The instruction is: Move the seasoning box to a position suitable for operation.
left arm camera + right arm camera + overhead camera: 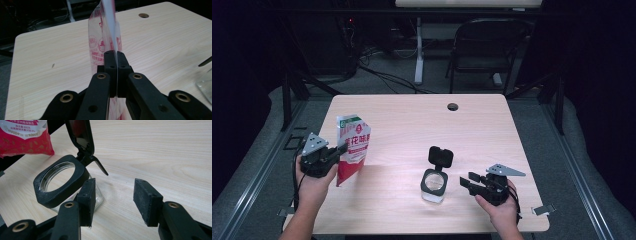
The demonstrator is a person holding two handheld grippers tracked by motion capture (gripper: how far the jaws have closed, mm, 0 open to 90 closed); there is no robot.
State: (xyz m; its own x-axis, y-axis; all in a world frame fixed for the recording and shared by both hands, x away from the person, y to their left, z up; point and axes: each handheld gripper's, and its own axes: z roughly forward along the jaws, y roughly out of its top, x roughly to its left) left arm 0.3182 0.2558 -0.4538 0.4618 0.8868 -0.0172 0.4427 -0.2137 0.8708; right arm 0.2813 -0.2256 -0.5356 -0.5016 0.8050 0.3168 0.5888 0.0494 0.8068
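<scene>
The left gripper (343,148) is clamped tight on the edge of a red and white pouch (352,150). In the left gripper view its two black jaws press flat together with the thin edge of the pouch (105,42) squeezed between them. The pouch stands up tall in the high view, at about 9 o'clock on the light wood surface (412,120), and its bottom tip looks just off the wood. A hand (314,185) holds this gripper from below. At about 5 o'clock on the surface sits a small clear jar (434,184) with a thick black rim. Its black lid (440,156) is flipped open and stands up behind the mouth, on the far side. The right gripper (468,180) sits just beside the jar, at about 3 o'clock from it, with its jaws wide apart and nothing between them. In the right gripper view one jaw is very close to the side of the jar (60,187), but I cannot tell if it touches. The pouch and the jar are well apart. A small round hole (453,106) is in the surface near its far edge, at about 12 o'clock.
</scene>
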